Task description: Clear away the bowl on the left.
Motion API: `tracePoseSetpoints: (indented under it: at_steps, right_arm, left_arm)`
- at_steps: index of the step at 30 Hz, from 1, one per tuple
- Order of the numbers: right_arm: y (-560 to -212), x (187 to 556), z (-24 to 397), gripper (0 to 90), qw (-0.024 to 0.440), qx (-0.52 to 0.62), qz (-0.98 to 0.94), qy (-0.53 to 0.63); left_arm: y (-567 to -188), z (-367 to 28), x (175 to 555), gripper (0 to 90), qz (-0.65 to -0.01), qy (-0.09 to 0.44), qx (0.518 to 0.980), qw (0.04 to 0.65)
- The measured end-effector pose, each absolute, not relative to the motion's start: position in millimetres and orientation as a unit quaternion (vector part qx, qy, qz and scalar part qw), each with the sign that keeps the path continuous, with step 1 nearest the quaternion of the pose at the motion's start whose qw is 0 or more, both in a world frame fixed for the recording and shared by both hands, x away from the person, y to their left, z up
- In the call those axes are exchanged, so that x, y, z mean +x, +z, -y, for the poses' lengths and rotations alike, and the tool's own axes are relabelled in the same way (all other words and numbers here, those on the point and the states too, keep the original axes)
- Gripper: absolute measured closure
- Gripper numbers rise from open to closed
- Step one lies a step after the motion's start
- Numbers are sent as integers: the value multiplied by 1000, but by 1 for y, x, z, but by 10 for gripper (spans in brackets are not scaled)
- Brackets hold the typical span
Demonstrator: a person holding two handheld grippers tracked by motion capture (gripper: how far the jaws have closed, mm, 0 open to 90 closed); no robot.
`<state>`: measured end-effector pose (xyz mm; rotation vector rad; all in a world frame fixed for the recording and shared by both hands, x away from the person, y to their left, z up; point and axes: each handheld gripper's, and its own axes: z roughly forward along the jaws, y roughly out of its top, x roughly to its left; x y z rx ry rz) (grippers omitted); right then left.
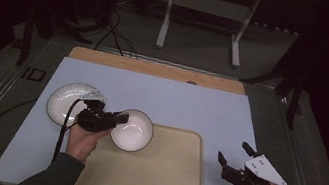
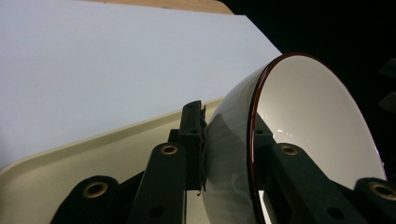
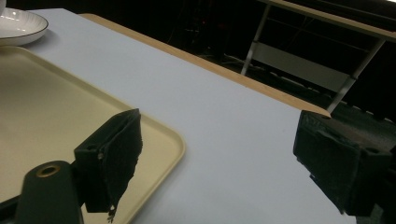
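A white bowl with a dark rim [image 1: 133, 130] sits at the far left corner of the beige tray [image 1: 158, 177]. My left gripper [image 1: 120, 118] is shut on its rim. In the left gripper view the bowl [image 2: 308, 126] fills the right side, its wall clamped between the two jaws of the left gripper [image 2: 229, 144], with the tray [image 2: 70, 154] below. A second white dish [image 1: 65, 101] lies on the mat left of my hand. My right gripper [image 1: 234, 152] stands open and holds nothing, just off the tray's right edge. In its own view the right gripper [image 3: 224, 158] spans the tray's corner [image 3: 159, 140].
A pale blue mat [image 1: 190, 107] covers the table, with a wooden strip [image 1: 156, 68] along its far edge. A white dish [image 3: 18, 25] shows past the tray's far end in the right gripper view. A white table frame [image 1: 207, 8] and cables stand on the dark floor beyond.
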<state>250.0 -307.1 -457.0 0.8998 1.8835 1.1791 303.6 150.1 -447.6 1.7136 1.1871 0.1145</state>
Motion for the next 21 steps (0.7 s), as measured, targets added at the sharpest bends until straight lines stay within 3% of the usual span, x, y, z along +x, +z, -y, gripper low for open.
tracePoseSetpoints:
  at_steps: [21]
  right_arm:
    - [-457, 250, 307, 152, 364, 349, -731, 459]
  left_arm:
    - [-468, -126, 305, 758, -481, 27, 734, 479]
